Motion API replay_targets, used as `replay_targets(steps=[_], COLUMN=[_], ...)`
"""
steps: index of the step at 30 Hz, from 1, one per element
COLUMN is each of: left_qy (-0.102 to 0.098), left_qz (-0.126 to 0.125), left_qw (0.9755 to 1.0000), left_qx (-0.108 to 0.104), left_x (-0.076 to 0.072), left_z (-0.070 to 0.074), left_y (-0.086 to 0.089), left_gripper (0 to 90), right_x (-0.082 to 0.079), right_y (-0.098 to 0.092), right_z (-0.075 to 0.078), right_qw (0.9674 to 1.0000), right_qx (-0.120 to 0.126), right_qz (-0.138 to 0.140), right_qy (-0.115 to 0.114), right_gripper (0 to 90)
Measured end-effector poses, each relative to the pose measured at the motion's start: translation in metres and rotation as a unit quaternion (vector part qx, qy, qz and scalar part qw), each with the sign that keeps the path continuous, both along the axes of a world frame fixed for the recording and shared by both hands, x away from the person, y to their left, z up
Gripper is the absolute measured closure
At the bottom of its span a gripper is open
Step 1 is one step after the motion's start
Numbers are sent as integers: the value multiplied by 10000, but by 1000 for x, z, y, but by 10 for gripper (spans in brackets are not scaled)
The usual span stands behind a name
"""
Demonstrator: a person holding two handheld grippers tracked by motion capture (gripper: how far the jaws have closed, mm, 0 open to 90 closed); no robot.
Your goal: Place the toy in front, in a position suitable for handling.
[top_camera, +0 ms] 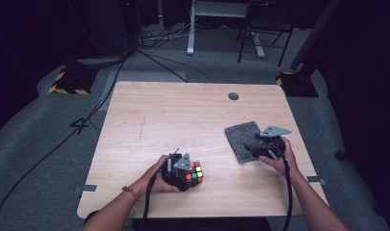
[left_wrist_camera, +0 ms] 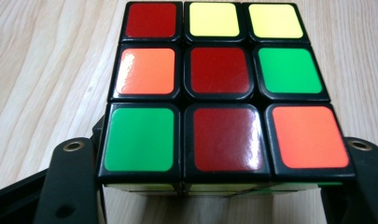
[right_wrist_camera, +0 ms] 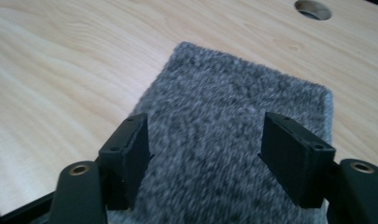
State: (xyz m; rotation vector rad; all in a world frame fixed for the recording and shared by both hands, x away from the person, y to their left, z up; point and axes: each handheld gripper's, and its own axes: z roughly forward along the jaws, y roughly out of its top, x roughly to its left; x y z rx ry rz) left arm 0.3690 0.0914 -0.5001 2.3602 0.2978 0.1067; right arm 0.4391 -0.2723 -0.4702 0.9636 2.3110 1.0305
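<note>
A scrambled puzzle cube (top_camera: 194,173) with red, orange, green and yellow stickers sits near the table's front, left of centre. My left gripper (top_camera: 187,174) is shut on it; in the left gripper view the cube (left_wrist_camera: 219,88) is pressed between both black jaws. A grey fuzzy cloth (top_camera: 244,139) lies flat at the right side of the table. My right gripper (top_camera: 258,150) hovers over the cloth's near right part, jaws open with nothing between them. In the right gripper view the cloth (right_wrist_camera: 233,126) stretches away between the two black pads (right_wrist_camera: 291,156).
The light wooden table (top_camera: 183,115) has a round cable hole (top_camera: 233,96) at its back right, also seen as the hole (right_wrist_camera: 312,9). Beyond the table are a grey carpet floor, cables and stand legs (top_camera: 191,33).
</note>
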Motion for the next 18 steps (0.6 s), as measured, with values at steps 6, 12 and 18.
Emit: replay_targets(steps=[6,12,18], left_qy=[-9,3,29], left_qz=[58,315,495], left_qw=[10000,9995,9988], left_qx=[-67,-40,8], left_x=[-3,-4,-4], left_z=[-1,-2,-3], left_y=[12,13,13], left_gripper=[329,246,173], right_x=[13,17,11], right_y=[1,-1,-2], right_z=[-19,-29,-26], right_qw=[9993,9981,9977], right_qx=[-50,209,137], right_qz=[-214,-307,94], right_qy=[296,488,654], right_gripper=[334,325,334])
